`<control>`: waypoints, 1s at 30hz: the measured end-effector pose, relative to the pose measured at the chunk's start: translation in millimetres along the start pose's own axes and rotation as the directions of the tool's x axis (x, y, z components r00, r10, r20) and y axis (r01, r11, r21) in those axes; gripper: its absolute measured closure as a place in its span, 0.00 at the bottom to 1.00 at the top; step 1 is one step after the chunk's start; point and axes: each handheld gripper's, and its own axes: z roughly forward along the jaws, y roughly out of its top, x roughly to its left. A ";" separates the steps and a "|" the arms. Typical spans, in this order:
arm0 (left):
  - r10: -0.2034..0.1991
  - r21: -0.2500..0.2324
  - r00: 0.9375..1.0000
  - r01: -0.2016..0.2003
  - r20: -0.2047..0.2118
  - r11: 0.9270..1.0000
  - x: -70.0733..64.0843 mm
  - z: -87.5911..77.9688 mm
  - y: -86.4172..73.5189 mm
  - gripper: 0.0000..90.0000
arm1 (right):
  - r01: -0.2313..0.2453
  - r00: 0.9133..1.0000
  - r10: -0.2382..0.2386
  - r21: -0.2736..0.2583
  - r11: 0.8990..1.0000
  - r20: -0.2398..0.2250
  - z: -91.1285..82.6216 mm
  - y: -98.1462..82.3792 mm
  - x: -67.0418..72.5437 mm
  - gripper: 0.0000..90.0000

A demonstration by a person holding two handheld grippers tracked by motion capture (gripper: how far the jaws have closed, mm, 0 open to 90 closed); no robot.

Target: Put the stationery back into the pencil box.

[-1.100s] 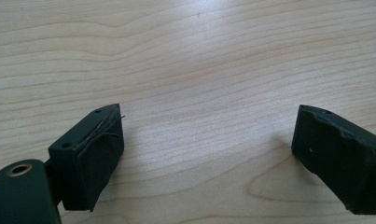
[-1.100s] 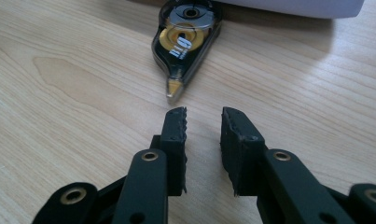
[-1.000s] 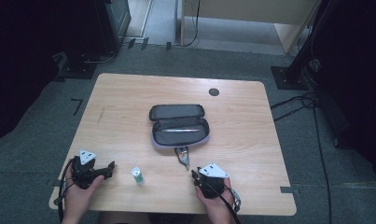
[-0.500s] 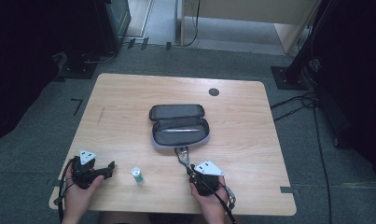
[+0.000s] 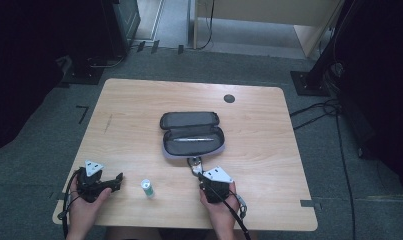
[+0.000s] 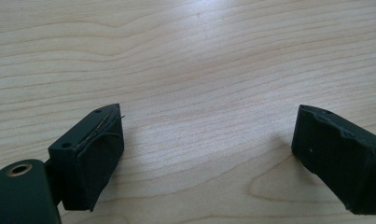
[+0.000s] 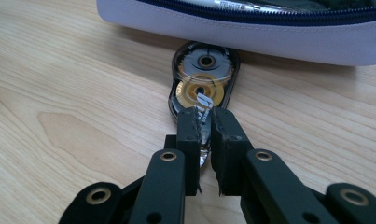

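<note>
The correction tape dispenser (image 7: 203,88) lies flat on the table (image 5: 129,105), its far end touching the near wall of the open pencil case (image 7: 251,35). The right gripper (image 7: 204,122) has just been closing and now pinches the dispenser's narrow near tip. That hold is shallow, so a lift may let it swivel or slip out. The right gripper sits slightly further left than before. The left gripper (image 6: 209,158) rests with jaws spread, nothing between them, near a small bottle (image 5: 147,187).
</note>
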 end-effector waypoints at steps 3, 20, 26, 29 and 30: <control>0.000 0.000 1.000 0.000 0.000 1.000 0.0 0.0 0.0 0.11 | 0.001 1.000 -0.001 -0.001 1.000 0.003 -0.1 -0.3 0.0 0.92; 0.000 0.000 1.000 0.000 0.000 1.000 0.0 0.0 0.0 0.11 | 0.011 1.000 -0.012 0.011 1.000 0.009 -19.1 -12.9 -15.6 0.92; 0.000 0.000 1.000 0.000 0.000 1.000 0.0 0.0 0.0 0.11 | -0.003 1.000 0.002 0.038 0.999 0.016 -26.6 -19.6 -25.0 0.87; 0.000 0.000 1.000 0.000 0.000 1.000 -0.1 0.0 0.0 0.11 | -0.009 1.000 0.009 0.000 1.000 -0.012 -32.1 -15.4 -27.2 0.82; 0.000 0.000 1.000 0.000 0.000 1.000 -0.1 0.0 0.0 0.10 | -0.004 1.000 0.004 -0.012 1.000 -0.016 -33.1 -12.1 -26.5 0.79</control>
